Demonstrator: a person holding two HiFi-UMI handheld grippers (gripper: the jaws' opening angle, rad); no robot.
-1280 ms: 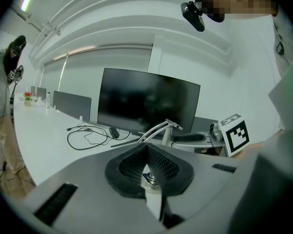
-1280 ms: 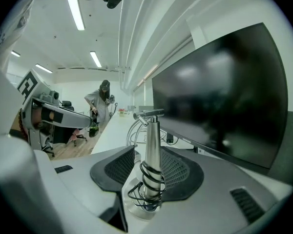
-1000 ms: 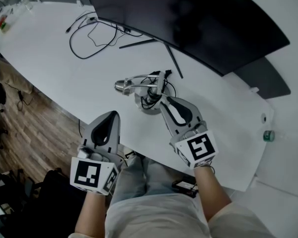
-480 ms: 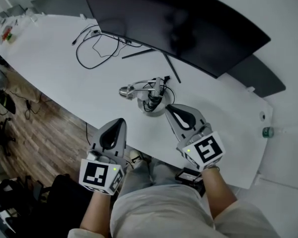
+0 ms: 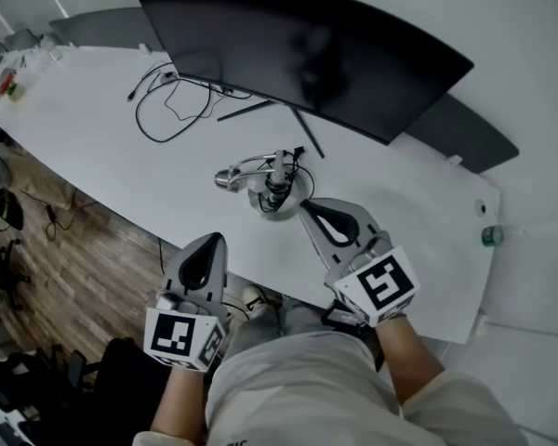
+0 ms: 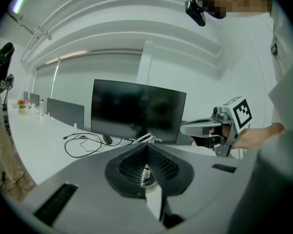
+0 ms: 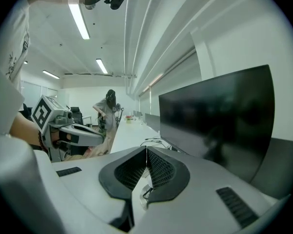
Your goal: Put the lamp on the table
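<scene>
The silver desk lamp (image 5: 268, 177) lies folded on the white table (image 5: 121, 147), its head (image 5: 227, 179) pointing left and its round base (image 5: 277, 200) wrapped in black cord. My right gripper (image 5: 305, 204) hovers just right of the base, shut, with nothing between its tips. My left gripper (image 5: 210, 240) hangs off the table's near edge, also shut and empty. In the left gripper view the lamp's arm (image 6: 149, 137) pokes up behind the closed jaws. In the right gripper view the base and cord (image 7: 145, 193) show under the jaws.
A wide dark monitor (image 5: 307, 54) stands behind the lamp on thin black legs (image 5: 302, 130). Loose black cables (image 5: 172, 100) lie at the back left. A green bottle (image 5: 488, 236) is at the far right. Wooden floor (image 5: 65, 240) lies left. A person (image 7: 107, 112) stands far off.
The head camera has shifted. My right gripper has drawn back slightly from the lamp's base. The lamp stays where it was on the table.
</scene>
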